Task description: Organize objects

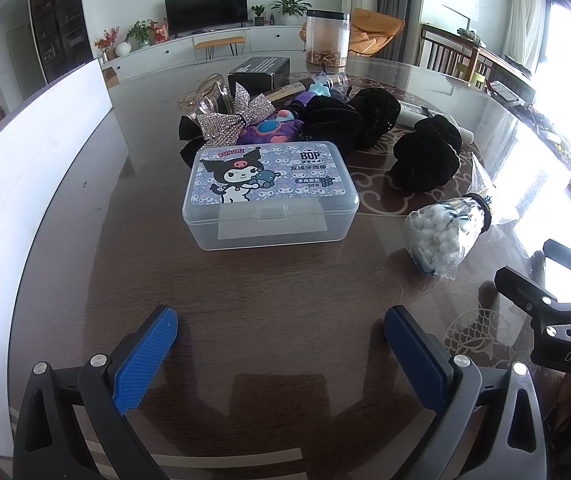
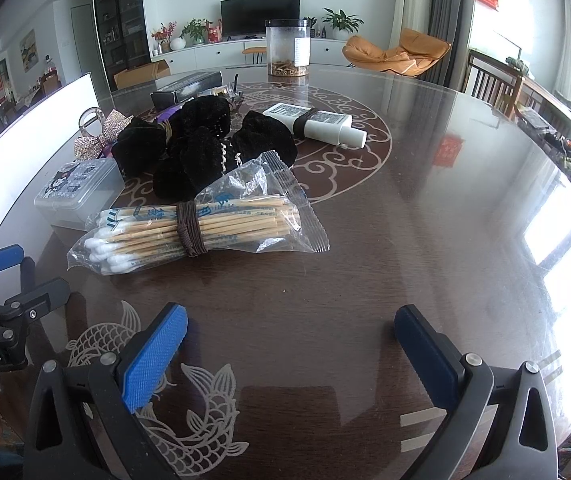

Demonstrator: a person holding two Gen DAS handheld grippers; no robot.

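Both grippers hang open over the table, nothing picked up yet.

Your left gripper (image 1: 281,354) has its fingers spread wide and empty; so does your right gripper (image 2: 291,354). The clear plastic box (image 1: 270,194) sits mid-frame just ahead of the left one, lid shut. The bag of cotton swabs (image 2: 193,226) lies left of centre in the right view. I'd take the bag by its tied middle, since the loose wrap may slip. Black hair scrunchies (image 2: 205,148) crowd right behind it, and the white tube (image 2: 317,123) lies further up.
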